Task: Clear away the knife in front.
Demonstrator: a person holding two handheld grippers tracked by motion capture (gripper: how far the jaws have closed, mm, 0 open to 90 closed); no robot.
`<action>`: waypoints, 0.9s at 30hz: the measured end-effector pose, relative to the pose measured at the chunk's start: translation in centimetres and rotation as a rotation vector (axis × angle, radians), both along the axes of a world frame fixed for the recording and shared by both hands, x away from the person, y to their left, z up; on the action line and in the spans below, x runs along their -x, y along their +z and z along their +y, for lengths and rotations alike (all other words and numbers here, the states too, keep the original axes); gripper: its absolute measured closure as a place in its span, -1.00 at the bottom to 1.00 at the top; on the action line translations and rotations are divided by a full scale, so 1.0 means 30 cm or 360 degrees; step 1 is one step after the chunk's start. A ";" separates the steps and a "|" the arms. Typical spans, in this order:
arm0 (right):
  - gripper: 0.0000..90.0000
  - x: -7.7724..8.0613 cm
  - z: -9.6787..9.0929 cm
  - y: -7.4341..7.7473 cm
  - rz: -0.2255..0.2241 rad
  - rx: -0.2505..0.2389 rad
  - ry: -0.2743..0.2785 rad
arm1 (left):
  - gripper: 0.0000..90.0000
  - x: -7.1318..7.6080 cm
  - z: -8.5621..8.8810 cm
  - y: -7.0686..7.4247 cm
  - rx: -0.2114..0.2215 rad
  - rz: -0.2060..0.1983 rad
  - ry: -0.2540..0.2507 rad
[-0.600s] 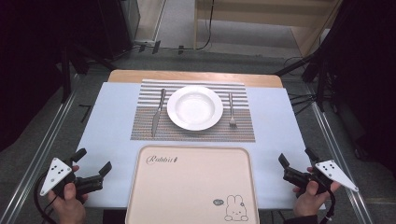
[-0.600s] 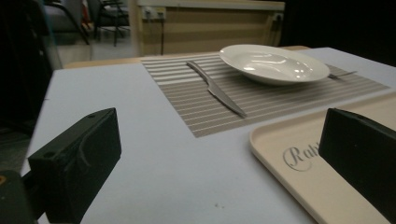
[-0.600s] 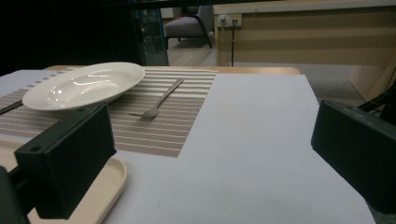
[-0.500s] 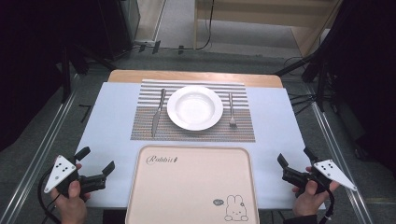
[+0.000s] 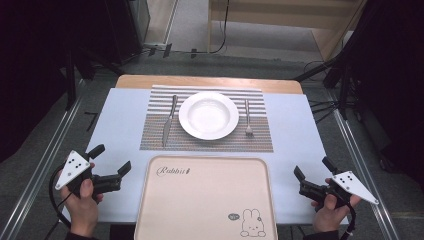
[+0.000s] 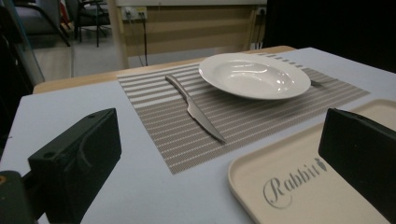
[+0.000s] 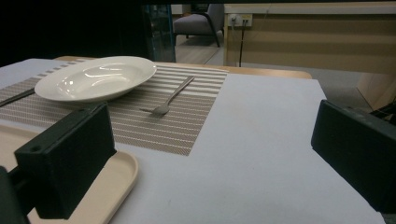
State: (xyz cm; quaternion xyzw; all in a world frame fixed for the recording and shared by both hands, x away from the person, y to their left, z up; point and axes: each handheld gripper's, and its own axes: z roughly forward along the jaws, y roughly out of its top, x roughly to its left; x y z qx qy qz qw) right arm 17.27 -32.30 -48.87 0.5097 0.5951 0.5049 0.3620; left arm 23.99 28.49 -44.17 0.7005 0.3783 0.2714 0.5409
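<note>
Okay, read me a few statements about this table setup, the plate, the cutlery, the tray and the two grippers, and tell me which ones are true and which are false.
1. The white plate sits on the striped placemat. True.
2. The knife lies to the right of the plate in the high view. False: it lies to the left; the fork is on the right.
3. The beige tray has food on it. False: it is bare, with only a printed word and a rabbit drawing.
4. The left gripper holds the knife. False: its jaws are open with nothing between them, beside the tray.
5. The right gripper is open and holds nothing. True.
</note>
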 end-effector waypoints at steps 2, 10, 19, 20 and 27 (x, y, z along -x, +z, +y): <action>-1.00 0.000 0.003 0.000 0.0001 0.0006 0.0004 | -1.00 -0.016 -0.012 0.010 0.0002 -0.0007 0.0008; -1.00 0.005 0.010 0.003 0.0002 0.0020 0.0016 | -1.00 -0.066 -0.070 0.035 -0.0027 -0.0001 -0.0016; -1.00 0.005 0.023 0.002 0.0005 0.0043 0.0043 | -1.00 -0.117 -0.115 0.056 -0.0061 0.0021 -0.0031; -1.00 0.005 0.024 0.003 0.0003 0.0046 0.0046 | -1.00 -0.123 -0.120 0.057 -0.0063 0.0022 -0.0032; -1.00 0.006 0.030 0.003 0.0001 0.0057 0.0064 | -1.00 -0.161 -0.147 0.074 -0.0073 0.0018 -0.0048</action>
